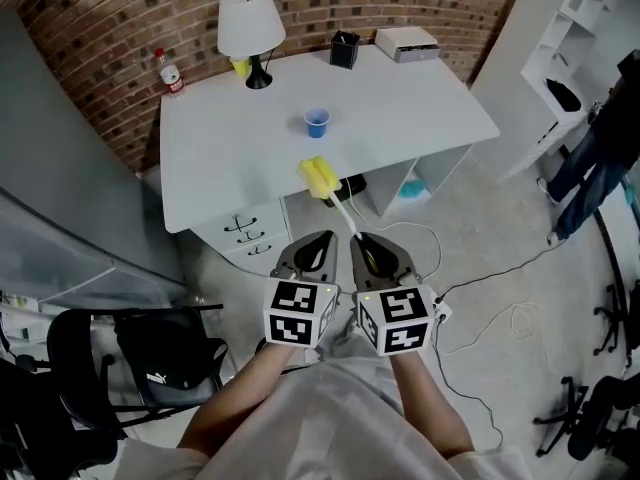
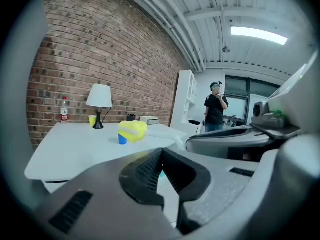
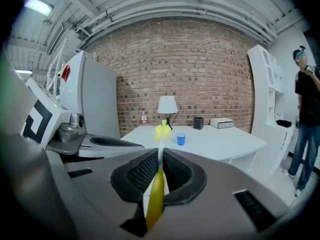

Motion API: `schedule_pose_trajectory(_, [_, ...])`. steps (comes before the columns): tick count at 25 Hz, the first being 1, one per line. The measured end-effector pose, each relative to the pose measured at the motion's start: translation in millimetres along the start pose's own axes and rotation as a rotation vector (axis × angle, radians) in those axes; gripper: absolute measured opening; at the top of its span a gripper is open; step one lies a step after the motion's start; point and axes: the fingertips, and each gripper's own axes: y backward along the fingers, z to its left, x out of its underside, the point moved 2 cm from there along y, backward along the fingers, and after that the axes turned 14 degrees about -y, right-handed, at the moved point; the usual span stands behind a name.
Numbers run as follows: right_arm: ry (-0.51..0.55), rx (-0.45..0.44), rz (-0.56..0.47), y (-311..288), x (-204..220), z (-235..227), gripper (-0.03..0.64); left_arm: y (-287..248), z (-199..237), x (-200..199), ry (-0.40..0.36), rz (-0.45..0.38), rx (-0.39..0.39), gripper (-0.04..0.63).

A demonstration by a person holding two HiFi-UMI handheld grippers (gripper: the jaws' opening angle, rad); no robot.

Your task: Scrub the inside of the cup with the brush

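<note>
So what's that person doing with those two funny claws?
A person holds a claw in each hand, in front of a white table. The right claw is clamped on the handle of a yellow brush that points toward the table. The left claw is shut with nothing in it. The little blue cup stands on the table by itself, so no scrubbing has started yet.

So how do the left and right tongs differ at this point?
The left tongs are shut on nothing; the right tongs are shut on the brush by its handle. So the right one carries the brush, yellow head out toward the desk, while the left one carries nothing. Shared: both are held side by side short of the desk, aimed toward the blue cup.
</note>
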Motion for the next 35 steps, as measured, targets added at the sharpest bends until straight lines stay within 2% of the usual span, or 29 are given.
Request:
schedule_pose_trajectory(9, [0.005,-0.029,0.010,-31,-9,-22,0.026,-35,15,-2,0.005,0.011,-0.020,0.006])
schedule_pose_trajectory(20, [-0.008,-0.107,0.028,-102,-42,-75,0.026,-114,51,-18,0.019,0.056,-0.094,0.006])
schedule_pose_trajectory(35, [-0.032,-0.203,0.071,-169,-73,-144,0.026,-207,72,-27,0.036,0.097,-0.168,0.008])
